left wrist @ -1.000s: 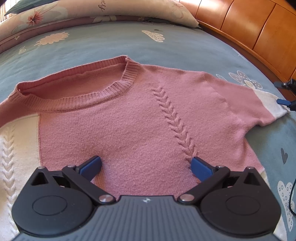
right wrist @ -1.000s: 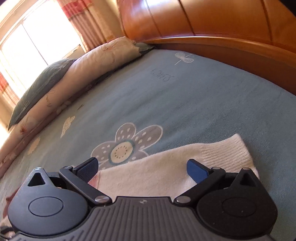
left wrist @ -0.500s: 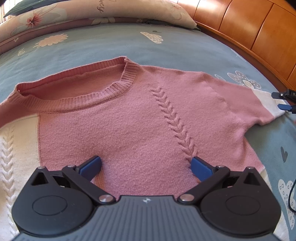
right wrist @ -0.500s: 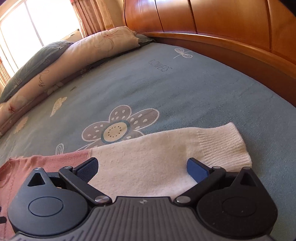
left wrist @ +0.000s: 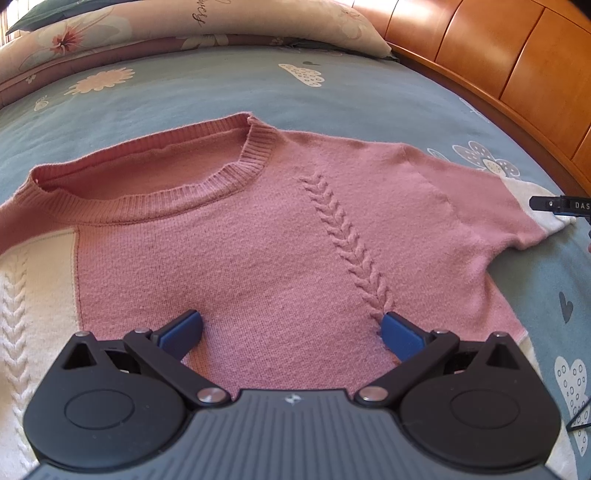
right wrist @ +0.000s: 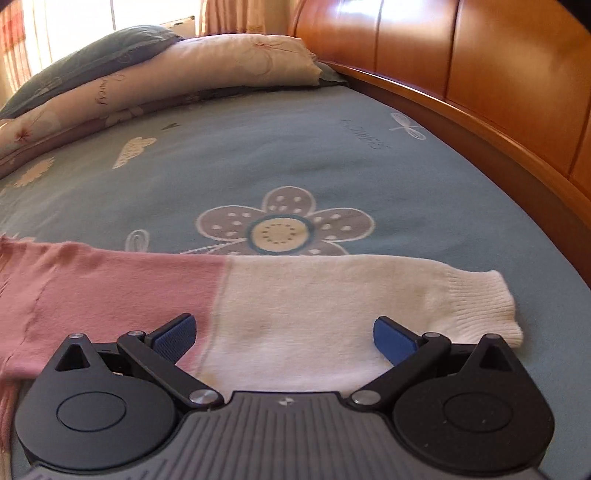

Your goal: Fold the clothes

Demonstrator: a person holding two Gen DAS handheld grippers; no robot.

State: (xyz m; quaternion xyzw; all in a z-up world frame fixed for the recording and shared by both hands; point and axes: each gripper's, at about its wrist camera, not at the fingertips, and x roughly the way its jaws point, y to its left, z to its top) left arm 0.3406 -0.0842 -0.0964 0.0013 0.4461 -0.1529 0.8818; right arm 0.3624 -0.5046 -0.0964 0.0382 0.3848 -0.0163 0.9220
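A pink and white knitted sweater [left wrist: 280, 236] lies spread flat on the bed, collar toward the pillows. My left gripper [left wrist: 291, 330] hovers open over its chest, near the foot of a braided cable stitch [left wrist: 347, 236]. The right sleeve [right wrist: 295, 295] stretches sideways, pink at the shoulder and white toward a ribbed cuff [right wrist: 480, 302]. Over the white part of that sleeve my right gripper [right wrist: 284, 334] stands open, nothing between its blue pads. A tip of the right gripper [left wrist: 561, 205] shows at the far right edge of the left wrist view.
The blue-grey bed sheet [right wrist: 295, 155] carries flower and heart prints. Pillows [left wrist: 192, 26] are stacked along the far side. A curved wooden headboard [right wrist: 480, 85] runs along the right. A thin black cable [left wrist: 580, 421] lies at the right edge of the bed.
The right gripper has swung left and drawn back, so more of the sleeve with its pink part and cuff now shows. The left gripper has hardly moved.
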